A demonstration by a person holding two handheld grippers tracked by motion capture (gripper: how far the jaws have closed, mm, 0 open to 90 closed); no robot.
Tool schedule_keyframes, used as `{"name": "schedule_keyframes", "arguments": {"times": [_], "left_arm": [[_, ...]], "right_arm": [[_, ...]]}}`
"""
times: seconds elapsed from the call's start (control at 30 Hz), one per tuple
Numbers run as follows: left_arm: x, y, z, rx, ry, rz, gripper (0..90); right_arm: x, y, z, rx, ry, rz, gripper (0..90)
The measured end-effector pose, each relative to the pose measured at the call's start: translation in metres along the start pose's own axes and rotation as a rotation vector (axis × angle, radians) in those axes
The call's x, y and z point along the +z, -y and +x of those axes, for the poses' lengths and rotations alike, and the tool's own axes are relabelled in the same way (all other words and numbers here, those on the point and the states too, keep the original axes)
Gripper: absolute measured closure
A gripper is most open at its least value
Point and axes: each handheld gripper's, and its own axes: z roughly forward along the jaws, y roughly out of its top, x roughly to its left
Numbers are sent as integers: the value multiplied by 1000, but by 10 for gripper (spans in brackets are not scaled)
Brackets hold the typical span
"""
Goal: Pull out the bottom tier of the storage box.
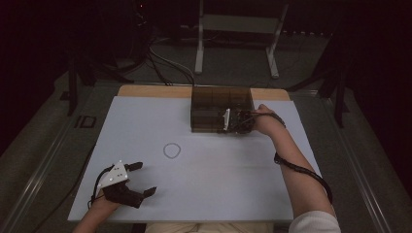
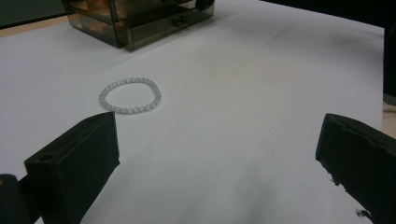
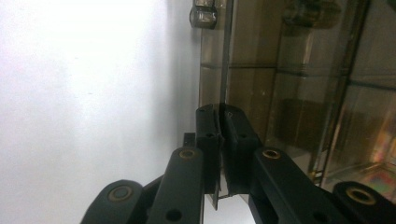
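Near the front left corner of the tabletop my left gripper [image 1: 143,178] rests with jaws spread wide, holding nothing. Mid-table lies the bead bracelet [image 1: 172,150]: light, floppy, likely to roll, best pinched across one side. Toward the far edge, my right gripper [image 3: 222,122] is clenched on the thin, stiff, slippery drawer front of the smoky plastic box [image 1: 210,99].

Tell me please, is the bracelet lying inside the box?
No, the bracelet lies on the white table, well apart from the box.
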Motion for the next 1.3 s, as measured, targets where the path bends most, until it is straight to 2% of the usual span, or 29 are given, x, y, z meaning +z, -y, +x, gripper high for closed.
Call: {"name": "schedule_keyframes", "arguments": {"times": [0.3,0.63,1.3], "left_arm": [[0,0,0,0,0,0,9],[1,0,-1,0,0,3,8],[1,0,0,1,1,6,9]], "right_arm": [[-6,1,9,4,-43,1,869],[-11,1,18,26,-58,-14,871],[-20,5,36,19,-104,-52,875]]}}
